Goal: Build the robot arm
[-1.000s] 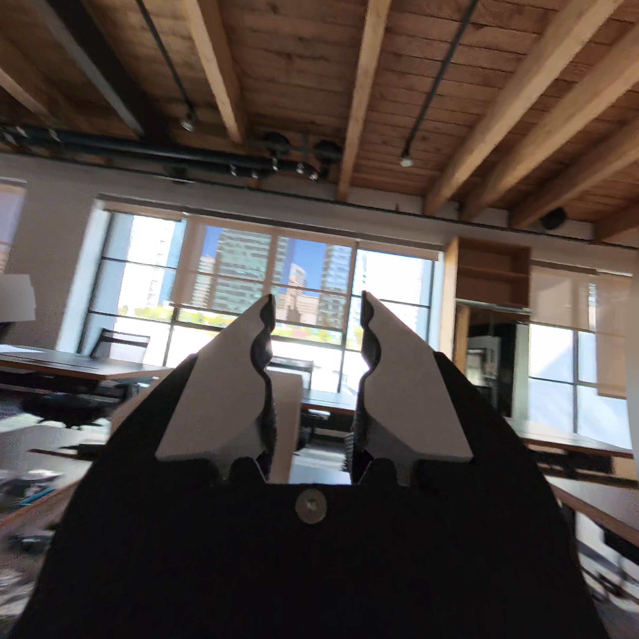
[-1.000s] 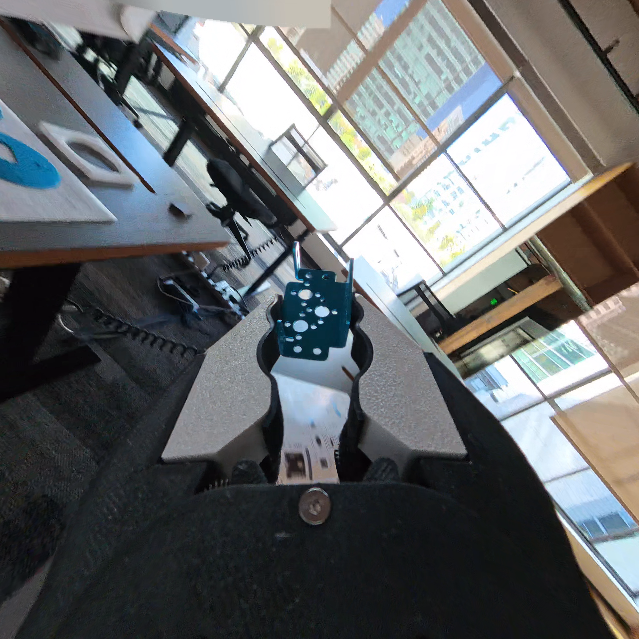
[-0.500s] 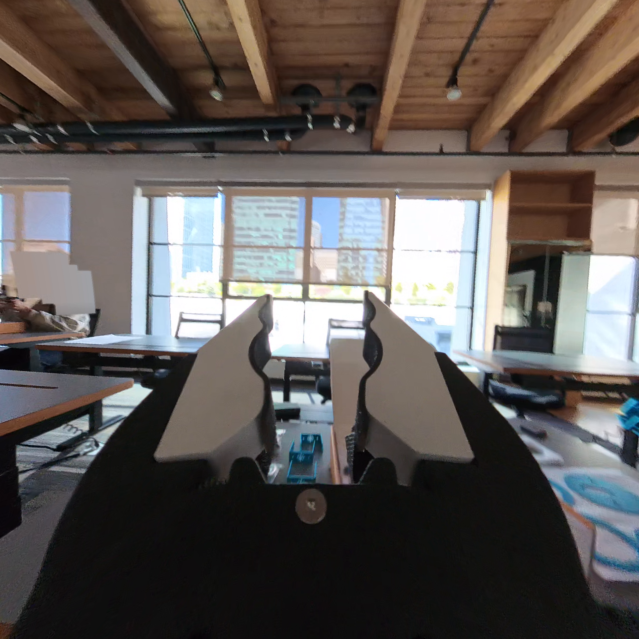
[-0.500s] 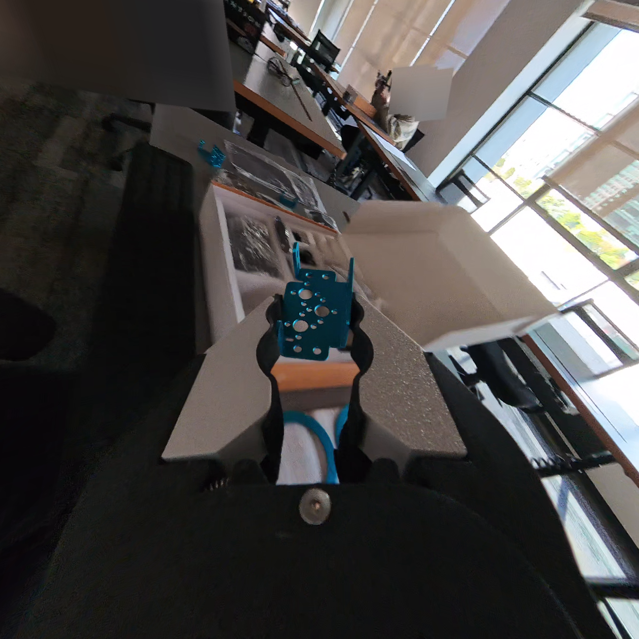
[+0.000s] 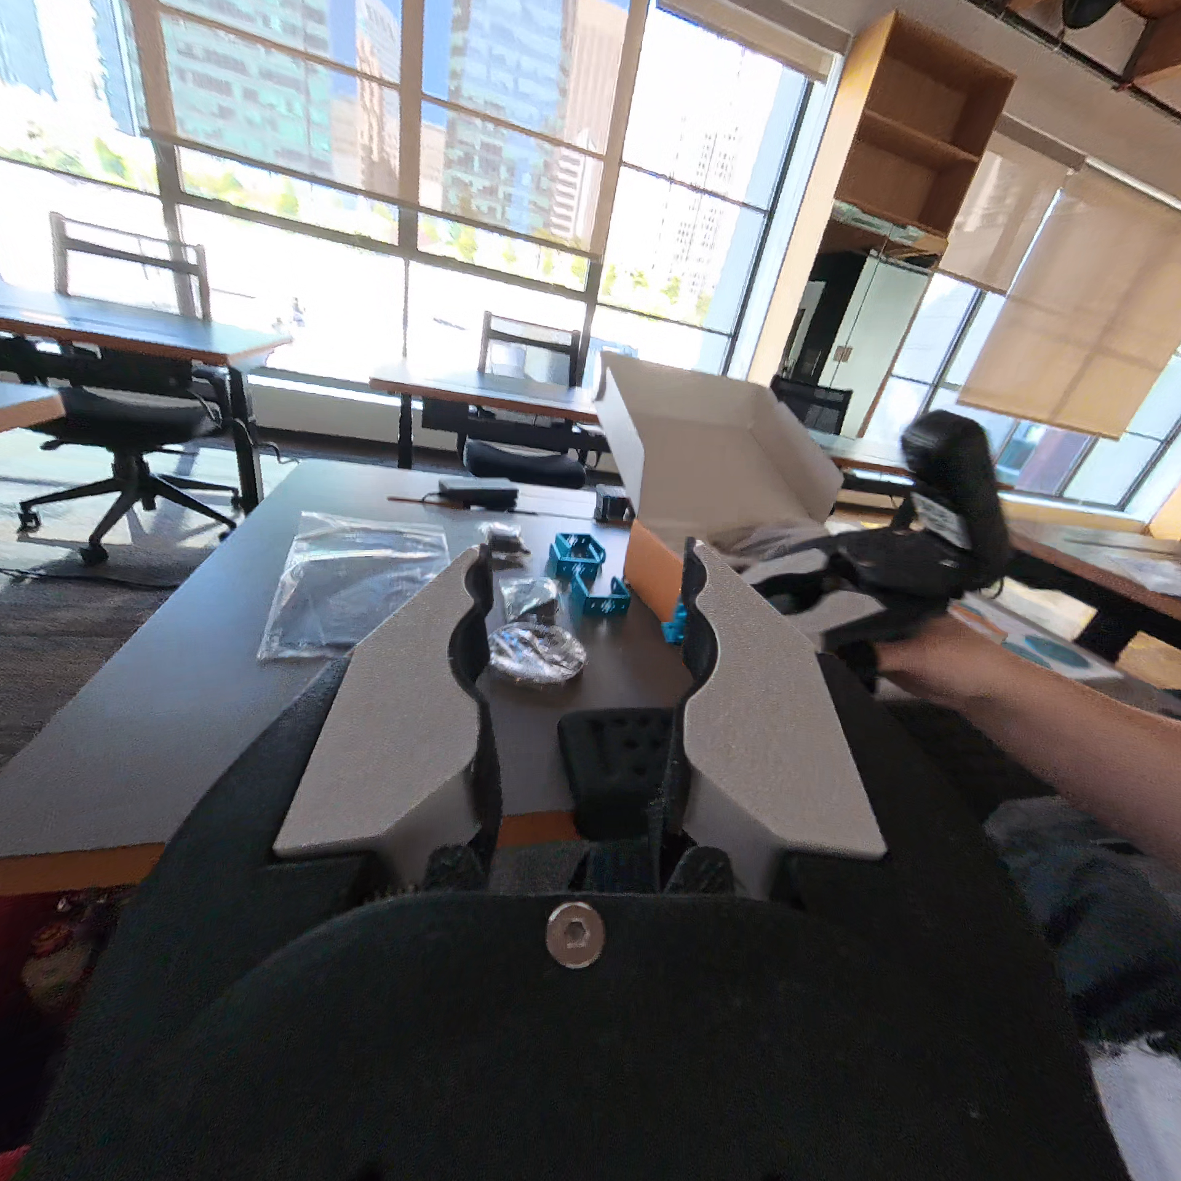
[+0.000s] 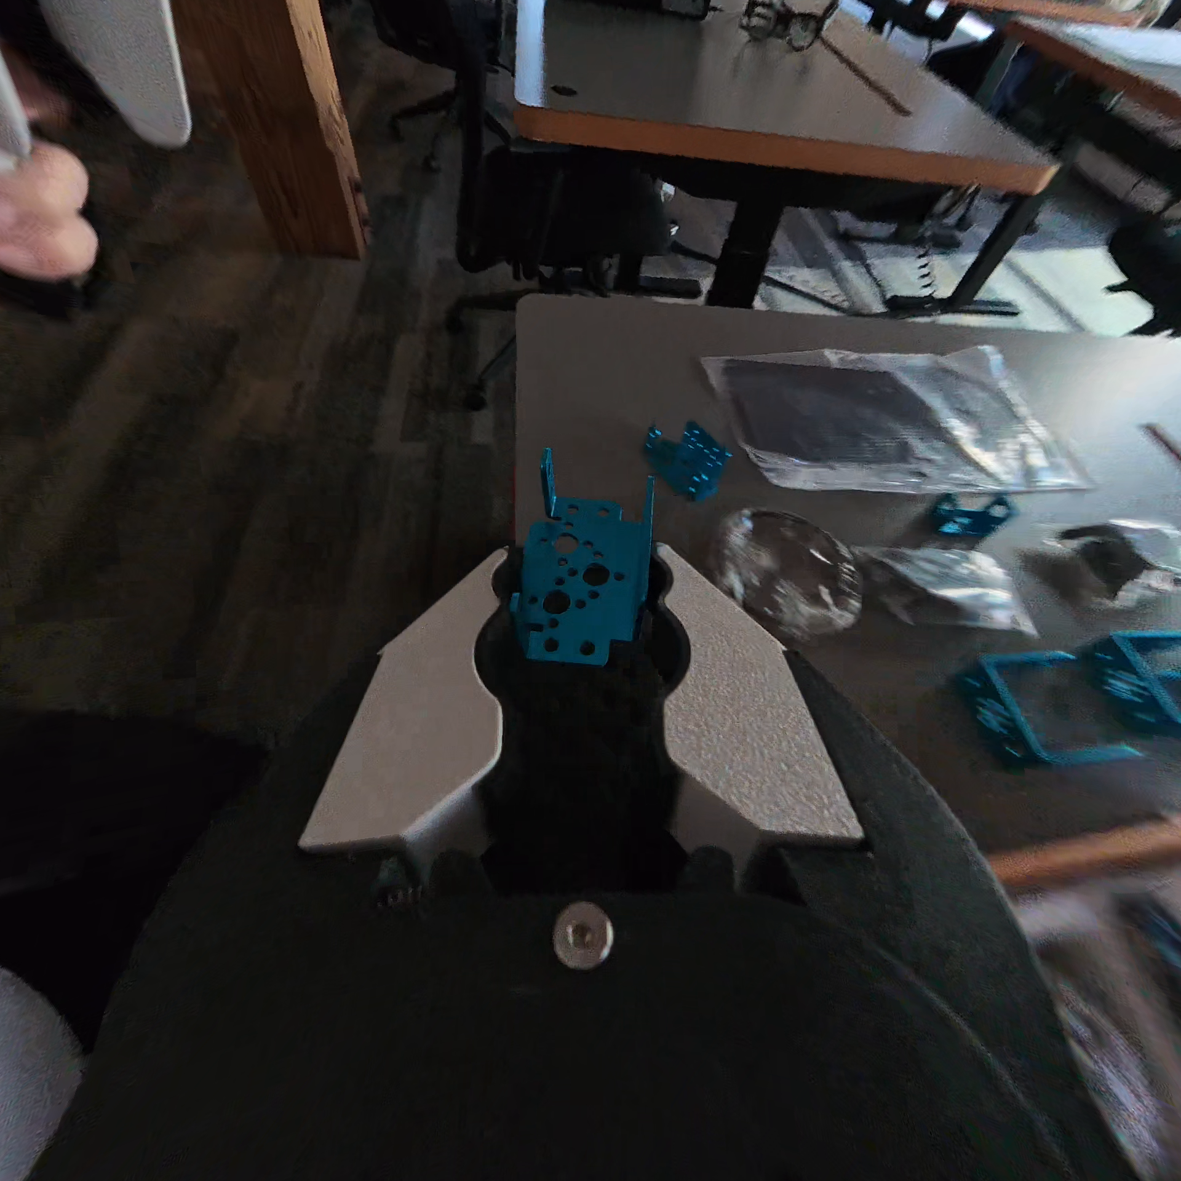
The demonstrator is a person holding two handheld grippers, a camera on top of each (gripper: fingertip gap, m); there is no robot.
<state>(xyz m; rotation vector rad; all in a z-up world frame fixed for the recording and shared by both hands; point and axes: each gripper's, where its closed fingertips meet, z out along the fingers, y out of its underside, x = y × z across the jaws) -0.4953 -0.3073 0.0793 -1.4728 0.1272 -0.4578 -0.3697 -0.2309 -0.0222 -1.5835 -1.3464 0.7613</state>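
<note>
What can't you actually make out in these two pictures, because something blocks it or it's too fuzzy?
- Inside of the open white box, left wrist view: hidden by its raised lid and the left hand-held gripper.
- Contents of the small clear bags, right wrist view: motion blur.
- Blue frames at the right edge, right wrist view: smeared and partly cut off.
- Lower part of the blue bracket in the right hand-held gripper: lost in the dark gap between the fingers.

Perforated blue metal bracket (image 6: 578, 601), satin-finished; grey gripper fingers (image 6: 735, 703), rough-textured; glossy clear plastic bag (image 6: 895, 428) beyond the bracket.
</note>
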